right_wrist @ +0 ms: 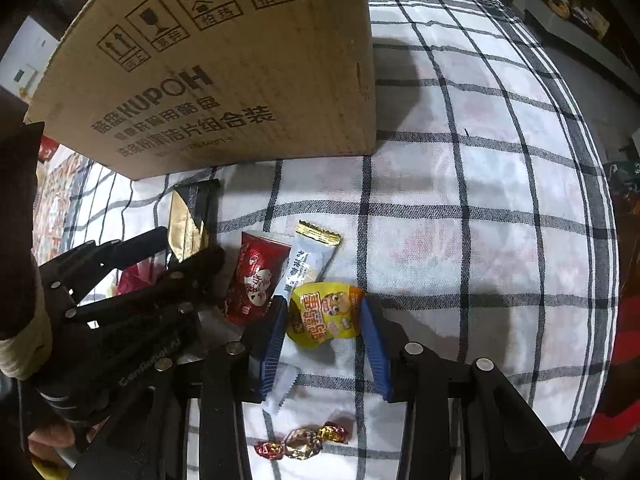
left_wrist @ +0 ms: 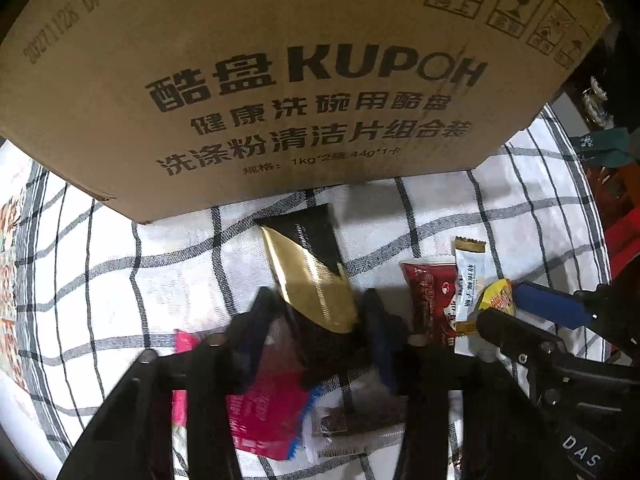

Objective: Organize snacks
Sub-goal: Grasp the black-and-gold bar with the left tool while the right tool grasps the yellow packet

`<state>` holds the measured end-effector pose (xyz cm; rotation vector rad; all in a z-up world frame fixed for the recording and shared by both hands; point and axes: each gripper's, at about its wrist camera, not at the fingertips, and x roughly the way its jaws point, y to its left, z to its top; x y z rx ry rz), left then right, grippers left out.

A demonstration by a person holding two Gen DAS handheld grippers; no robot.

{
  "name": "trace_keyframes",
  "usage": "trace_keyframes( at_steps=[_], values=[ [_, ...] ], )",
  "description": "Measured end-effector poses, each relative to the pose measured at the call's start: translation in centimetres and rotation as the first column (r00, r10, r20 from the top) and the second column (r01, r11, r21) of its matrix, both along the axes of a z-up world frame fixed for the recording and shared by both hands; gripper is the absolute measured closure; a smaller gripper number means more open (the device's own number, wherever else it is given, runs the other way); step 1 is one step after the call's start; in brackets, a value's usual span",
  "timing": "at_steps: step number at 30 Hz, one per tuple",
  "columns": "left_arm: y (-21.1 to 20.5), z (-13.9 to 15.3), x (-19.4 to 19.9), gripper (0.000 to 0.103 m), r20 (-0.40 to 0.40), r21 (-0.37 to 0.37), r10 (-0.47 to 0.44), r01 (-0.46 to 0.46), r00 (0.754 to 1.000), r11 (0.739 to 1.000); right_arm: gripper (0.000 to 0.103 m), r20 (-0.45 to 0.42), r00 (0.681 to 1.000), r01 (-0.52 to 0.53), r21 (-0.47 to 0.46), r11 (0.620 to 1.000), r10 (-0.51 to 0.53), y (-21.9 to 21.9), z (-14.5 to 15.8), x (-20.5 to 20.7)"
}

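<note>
A brown cardboard box (left_wrist: 280, 80) stands on the checked cloth; it also shows in the right wrist view (right_wrist: 224, 80). My left gripper (left_wrist: 316, 312) is wide, its jaws on either side of a black-and-gold snack bar (left_wrist: 308, 268); I cannot tell if they touch it. My right gripper (right_wrist: 324, 320) has its blue pads against both sides of a yellow snack packet (right_wrist: 324, 314) on the cloth. Next to it lie a red packet (right_wrist: 254, 280) and a white-and-gold packet (right_wrist: 308, 260).
A pink packet (left_wrist: 260, 408) and a small clear-wrapped snack (left_wrist: 344, 432) lie under my left gripper. A red-and-gold wrapped candy (right_wrist: 304, 440) lies under my right gripper. The checked tablecloth (right_wrist: 480, 200) stretches right to the table edge.
</note>
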<state>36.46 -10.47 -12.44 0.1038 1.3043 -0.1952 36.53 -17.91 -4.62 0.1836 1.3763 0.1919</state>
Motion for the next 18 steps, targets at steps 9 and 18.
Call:
trace_keyframes(
  at_steps=[9,18],
  values=[
    [0.5,0.7,-0.9,0.069,-0.001,-0.029,-0.001,0.001,1.0,1.0,0.088,0.006,1.0,0.011,-0.006,1.0,-0.011,-0.5,0.5,-0.2],
    [2.3,4.3,-2.7,0.07,0.049,-0.065,-0.02,0.023,0.999,0.998,0.075,-0.01,1.0,0.023,0.006,1.0,-0.023,-2.1,0.7,-0.5]
  ],
)
